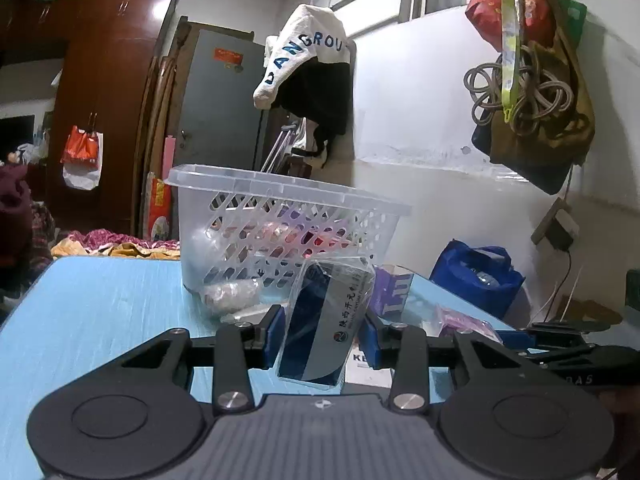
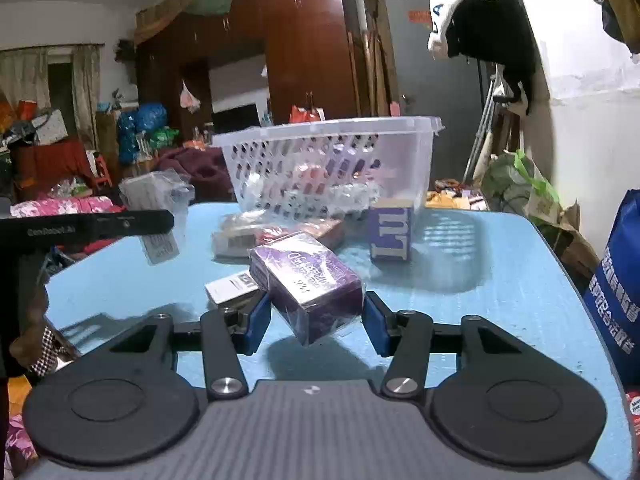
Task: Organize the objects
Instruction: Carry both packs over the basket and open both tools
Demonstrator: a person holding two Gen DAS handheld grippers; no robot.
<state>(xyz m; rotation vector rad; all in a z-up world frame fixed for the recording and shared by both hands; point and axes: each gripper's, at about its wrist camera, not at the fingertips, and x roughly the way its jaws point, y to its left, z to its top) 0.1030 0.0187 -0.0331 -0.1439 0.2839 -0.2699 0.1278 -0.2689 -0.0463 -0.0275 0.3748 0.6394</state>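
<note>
My left gripper (image 1: pixel 322 334) is shut on a clear-wrapped pack with a dark blue and grey card (image 1: pixel 320 320), held upright just above the blue table (image 1: pixel 100 312), in front of the clear plastic basket (image 1: pixel 280 216). My right gripper (image 2: pixel 316 320) is shut on a purple box in clear wrap (image 2: pixel 308 284), lifted above the table (image 2: pixel 500 280). The basket (image 2: pixel 328 160) stands at the table's far edge and holds several packets.
A purple-and-white carton (image 2: pixel 391 234) stands upright near the basket. Wrapped packets (image 2: pixel 276 236) and a white box (image 2: pixel 230 288) lie on the table. A clear-wrapped roll (image 1: pixel 230 294) lies by the basket. A blue bag (image 2: pixel 618 300) stands at the right edge.
</note>
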